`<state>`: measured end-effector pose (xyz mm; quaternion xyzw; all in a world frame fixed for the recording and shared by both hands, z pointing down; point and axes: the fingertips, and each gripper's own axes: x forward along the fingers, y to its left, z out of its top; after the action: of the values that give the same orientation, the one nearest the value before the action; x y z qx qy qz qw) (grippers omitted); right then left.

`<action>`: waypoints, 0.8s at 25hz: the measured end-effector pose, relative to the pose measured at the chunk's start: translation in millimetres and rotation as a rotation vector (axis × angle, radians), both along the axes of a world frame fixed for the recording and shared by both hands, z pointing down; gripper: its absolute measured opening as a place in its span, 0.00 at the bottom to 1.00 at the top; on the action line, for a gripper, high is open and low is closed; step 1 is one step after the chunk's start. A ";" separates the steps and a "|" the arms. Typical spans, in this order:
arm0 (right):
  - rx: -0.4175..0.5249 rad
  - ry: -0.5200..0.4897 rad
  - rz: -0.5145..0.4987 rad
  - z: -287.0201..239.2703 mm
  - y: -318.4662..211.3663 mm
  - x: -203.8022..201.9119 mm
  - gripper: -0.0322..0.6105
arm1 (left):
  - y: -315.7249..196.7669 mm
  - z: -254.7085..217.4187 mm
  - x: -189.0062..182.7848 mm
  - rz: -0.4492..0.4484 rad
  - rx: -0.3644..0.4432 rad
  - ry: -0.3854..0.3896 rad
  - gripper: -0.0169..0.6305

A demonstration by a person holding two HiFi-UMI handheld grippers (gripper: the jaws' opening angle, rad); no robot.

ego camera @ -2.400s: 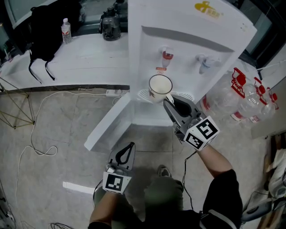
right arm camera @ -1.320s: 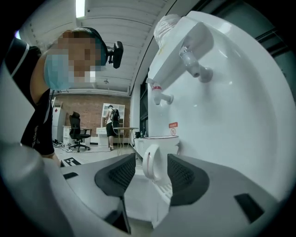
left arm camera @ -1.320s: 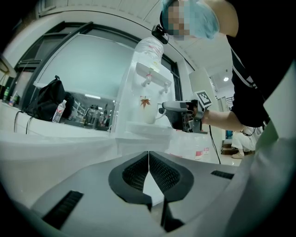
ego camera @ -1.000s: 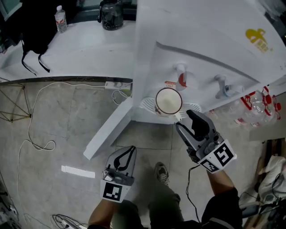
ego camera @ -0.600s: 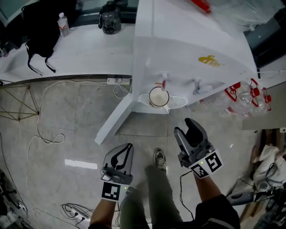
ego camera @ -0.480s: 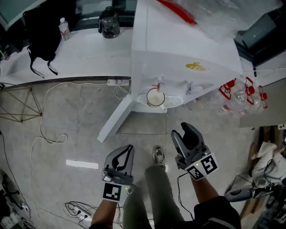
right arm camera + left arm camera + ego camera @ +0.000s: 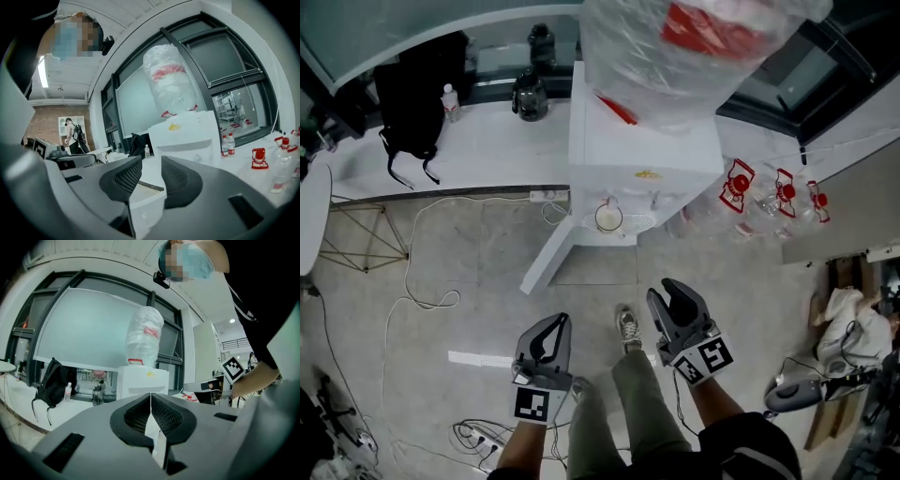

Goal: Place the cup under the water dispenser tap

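cup [image 7: 607,218] stands on the drip tray [image 7: 636,223] of the water dispenser [image 7: 642,150], under a tap [image 7: 610,202], while you have stepped back and straightened up, so both tools now hang well apart from it. your right gripper [image 7: 667,292] is closing its still-parted jaws on nothing, and your left gripper [image 7: 553,323] is pressed together and empty. the placing looks finished.

Black backpack [image 7: 417,94] and small bottle [image 7: 452,101] on white counter [image 7: 492,155]; cable [image 7: 405,267] across floor [image 7: 487,314]
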<state>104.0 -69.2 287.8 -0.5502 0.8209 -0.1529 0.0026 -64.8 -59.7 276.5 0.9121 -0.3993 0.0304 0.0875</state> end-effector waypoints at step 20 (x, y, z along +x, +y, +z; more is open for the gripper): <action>0.061 0.067 0.053 -184.5 148.3 -14.1 0.16 | 128.0 -191.9 -39.5 0.035 0.108 -0.033 0.06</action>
<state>89.9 79.1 103.3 -0.5762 0.8099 -0.1093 -0.0038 -104.3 68.3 84.6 0.9218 -0.3856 0.0252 0.0312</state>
